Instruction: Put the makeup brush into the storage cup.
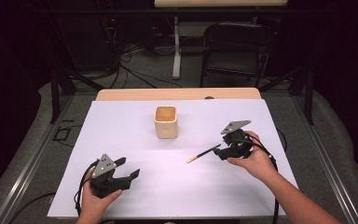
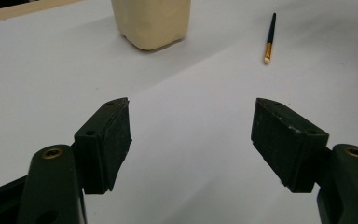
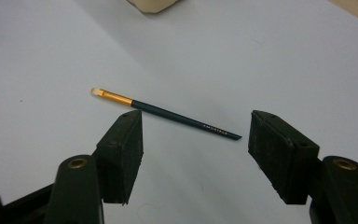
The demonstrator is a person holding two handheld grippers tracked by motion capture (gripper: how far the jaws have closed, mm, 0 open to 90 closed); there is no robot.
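One white-covered counter (image 1: 135,191) fills the middle of the high view, with a bare wooden strip along its far edge. Near the centre of that frame, slightly toward the top, stands a cream square cup (image 1: 166,122), upright and open-mouthed. Lower left, the left tongs (image 1: 127,174) rest in a hand with jaws spread wide, nothing between them. Right of centre, the right tongs (image 1: 218,152) are likewise spread and pinch nothing. A slim brush (image 1: 203,153), dark-handled with a gold ferrule and pale tip, lies flat on the sheet just beyond the right tongs' jaws, its handle end nearest them, well apart from the cup.
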